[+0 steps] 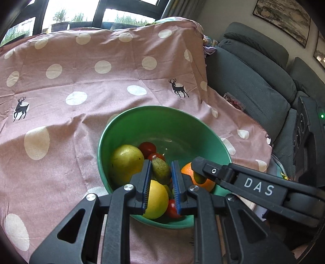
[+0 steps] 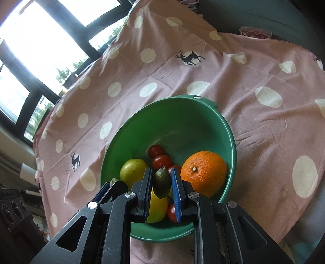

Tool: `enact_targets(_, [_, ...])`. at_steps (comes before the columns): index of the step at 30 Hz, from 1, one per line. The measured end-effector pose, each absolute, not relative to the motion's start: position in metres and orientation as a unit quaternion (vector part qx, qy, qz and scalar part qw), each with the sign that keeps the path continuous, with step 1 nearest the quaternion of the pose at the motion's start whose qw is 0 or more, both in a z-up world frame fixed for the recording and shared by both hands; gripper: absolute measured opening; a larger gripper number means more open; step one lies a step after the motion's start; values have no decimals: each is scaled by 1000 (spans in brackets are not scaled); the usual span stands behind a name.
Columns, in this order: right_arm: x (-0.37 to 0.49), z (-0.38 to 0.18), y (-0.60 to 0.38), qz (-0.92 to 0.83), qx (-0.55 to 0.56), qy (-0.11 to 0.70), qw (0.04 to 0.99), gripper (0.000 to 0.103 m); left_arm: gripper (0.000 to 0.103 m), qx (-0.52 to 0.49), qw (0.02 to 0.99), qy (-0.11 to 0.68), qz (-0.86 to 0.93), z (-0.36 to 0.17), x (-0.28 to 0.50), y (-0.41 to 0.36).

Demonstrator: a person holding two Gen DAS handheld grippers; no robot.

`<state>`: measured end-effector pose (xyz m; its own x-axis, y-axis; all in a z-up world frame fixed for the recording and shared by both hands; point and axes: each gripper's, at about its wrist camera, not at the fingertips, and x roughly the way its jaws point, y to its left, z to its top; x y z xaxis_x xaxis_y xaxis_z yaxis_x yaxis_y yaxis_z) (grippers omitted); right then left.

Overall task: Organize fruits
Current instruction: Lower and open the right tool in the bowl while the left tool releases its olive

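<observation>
A green bowl [image 1: 154,123] sits on a pink dotted cloth [image 1: 81,81] and holds a yellow-green pear [image 1: 126,160], a yellow lemon [image 1: 156,199], an orange [image 1: 205,182], several red tomatoes [image 1: 147,148] and small dark green fruits. My left gripper [image 1: 161,172] is shut on a green fruit [image 1: 161,170] over the bowl. My right gripper [image 2: 161,182], also seen from the side in the left wrist view [image 1: 203,166], is shut on a green fruit [image 2: 161,181] above the bowl [image 2: 174,121], next to the orange [image 2: 204,172].
The cloth [image 2: 254,91] covers a table that ends at a grey sofa [image 1: 254,77] on the right. A black device [image 1: 308,138] with a green light stands at the far right. Windows [image 1: 71,12] lie behind.
</observation>
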<state>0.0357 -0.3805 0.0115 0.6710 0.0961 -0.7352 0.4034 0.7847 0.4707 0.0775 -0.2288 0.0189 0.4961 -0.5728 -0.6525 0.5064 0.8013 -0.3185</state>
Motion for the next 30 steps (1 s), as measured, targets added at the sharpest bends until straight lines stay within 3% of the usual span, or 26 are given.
enact_targets(30, [44, -1, -380, -128, 287, 427, 848, 21, 20, -26, 854, 426, -299, 1, 85, -238])
